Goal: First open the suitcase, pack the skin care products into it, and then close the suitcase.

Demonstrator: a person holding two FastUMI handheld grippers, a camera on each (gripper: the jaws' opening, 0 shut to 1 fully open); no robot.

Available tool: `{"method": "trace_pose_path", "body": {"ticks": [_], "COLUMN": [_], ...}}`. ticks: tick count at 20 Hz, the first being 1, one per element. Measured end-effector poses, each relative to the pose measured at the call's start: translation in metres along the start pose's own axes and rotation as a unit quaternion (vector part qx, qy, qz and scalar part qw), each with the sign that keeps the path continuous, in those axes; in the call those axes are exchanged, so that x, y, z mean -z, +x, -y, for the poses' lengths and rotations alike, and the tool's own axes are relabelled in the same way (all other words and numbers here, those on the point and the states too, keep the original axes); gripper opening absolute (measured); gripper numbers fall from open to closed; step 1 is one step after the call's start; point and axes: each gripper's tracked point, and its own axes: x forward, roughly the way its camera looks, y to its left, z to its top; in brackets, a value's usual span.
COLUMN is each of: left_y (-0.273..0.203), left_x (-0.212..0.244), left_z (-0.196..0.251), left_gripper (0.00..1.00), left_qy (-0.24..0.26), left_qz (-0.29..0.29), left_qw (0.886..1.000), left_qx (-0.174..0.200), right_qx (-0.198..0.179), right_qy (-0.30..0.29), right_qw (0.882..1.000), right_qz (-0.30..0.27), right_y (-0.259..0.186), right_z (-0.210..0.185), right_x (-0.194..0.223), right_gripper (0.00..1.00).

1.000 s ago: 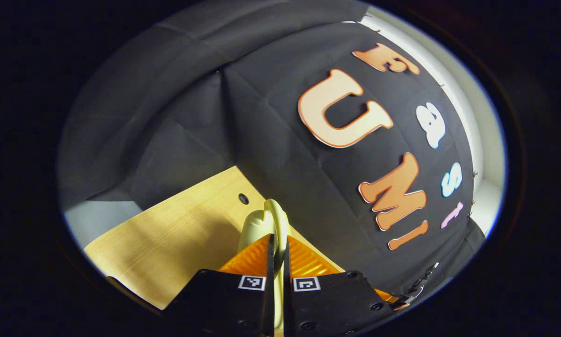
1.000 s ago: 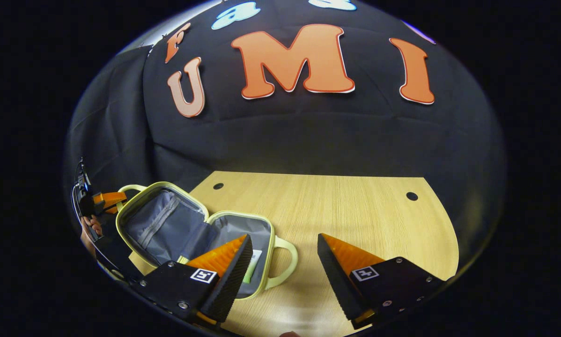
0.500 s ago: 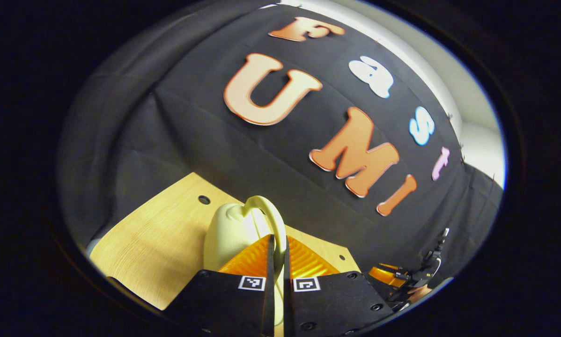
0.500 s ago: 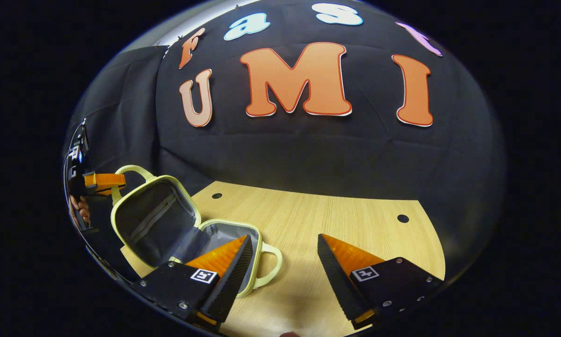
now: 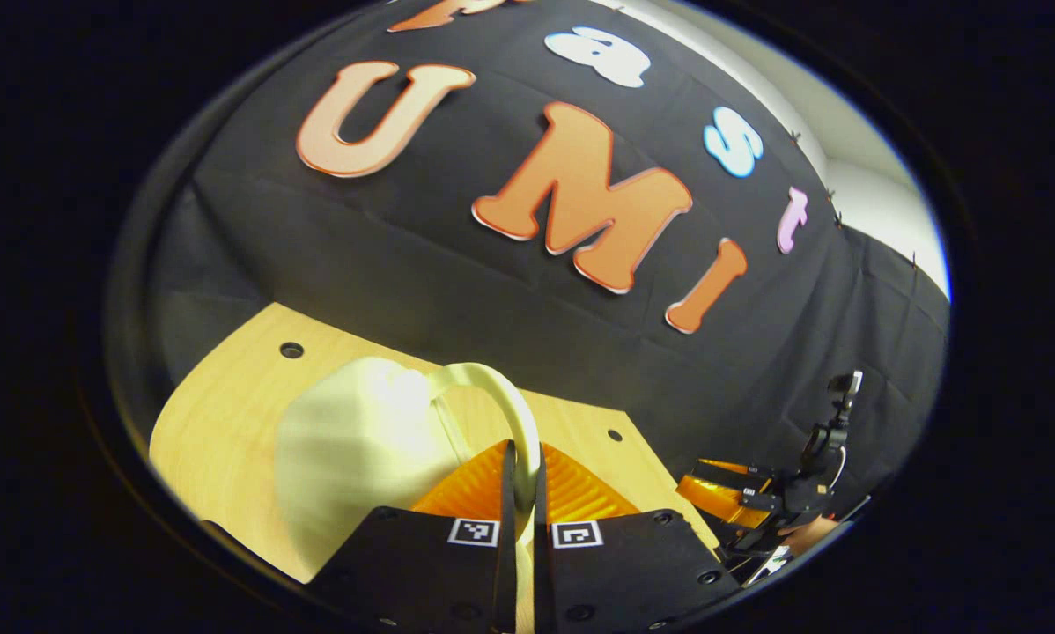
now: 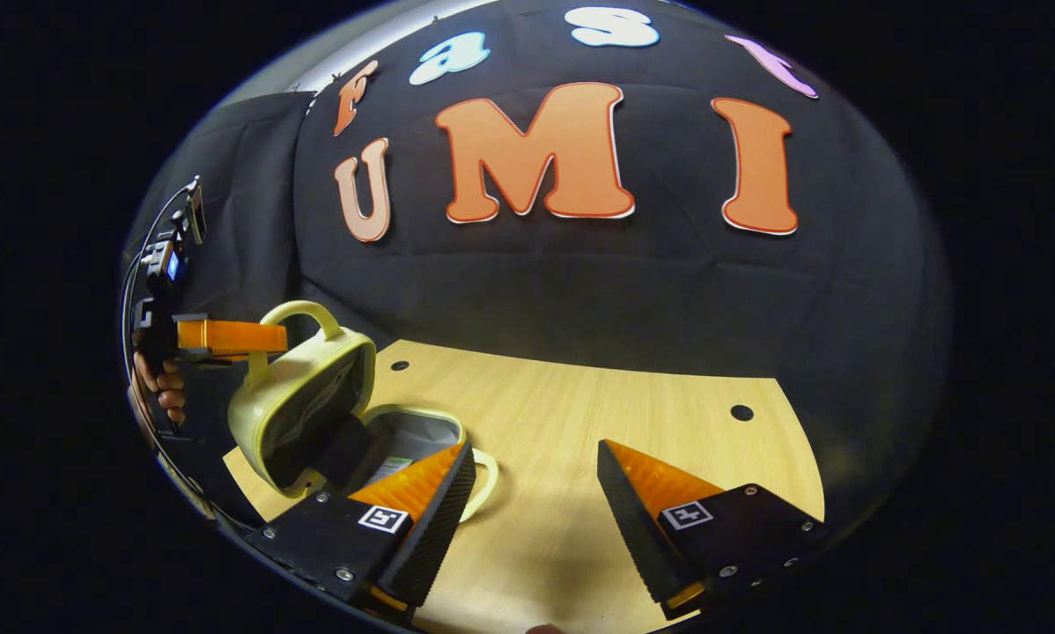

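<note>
In the left gripper view the left tongs (image 5: 520, 493) are pinched tight on the pale handle (image 5: 503, 398) of the suitcase lid (image 5: 351, 449), which rises just ahead of the fingertips with its outer shell facing the camera. Closing seems to be the step in hand, and to do it well I would swing the lid over in a smooth arc about its hinge, keep the grip firm on the handle, and lower the rim squarely onto the base so nothing inside gets caught. Farther off at the lower right, the other gripper hangs over the bench (image 5: 228, 396). In the right gripper view the right tongs (image 6: 536, 493) stand wide apart and hold nothing, hovering above bare bench. The suitcase (image 6: 316, 414) sits to their left, its open base (image 6: 404, 440) just beside the nearer finger, with what looks like a packed item inside. The lid is tilted part-way over the base, held up by the left tongs at its handle, well apart from the right tongs.
</note>
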Motion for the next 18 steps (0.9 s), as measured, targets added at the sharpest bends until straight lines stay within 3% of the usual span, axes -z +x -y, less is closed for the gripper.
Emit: {"method": "trace_pose_path", "body": {"ticks": [9,12,18], "left_y": [0.063,0.074,0.081], "left_x": [0.100,0.135,0.206], "left_z": [0.042,0.050,0.044], "left_gripper": [0.08,0.08,0.08], "left_qy": [-0.004,0.043,0.149], "left_qz": [-0.108,-0.154,-0.235], "left_qw": [0.993,0.986,0.960], "left_qx": [0.048,0.040,0.026], "right_qx": [0.031,0.036,0.034], "right_qy": [0.021,0.021,0.021], "right_qw": [0.999,0.999,0.999], "right_qz": [-0.003,-0.003,-0.004], "right_y": [-0.016,-0.018,-0.021], "right_z": [0.049,0.052,0.046], "right_x": [0.011,0.012,0.016], "right_gripper": [0.89,0.89,0.89]}}
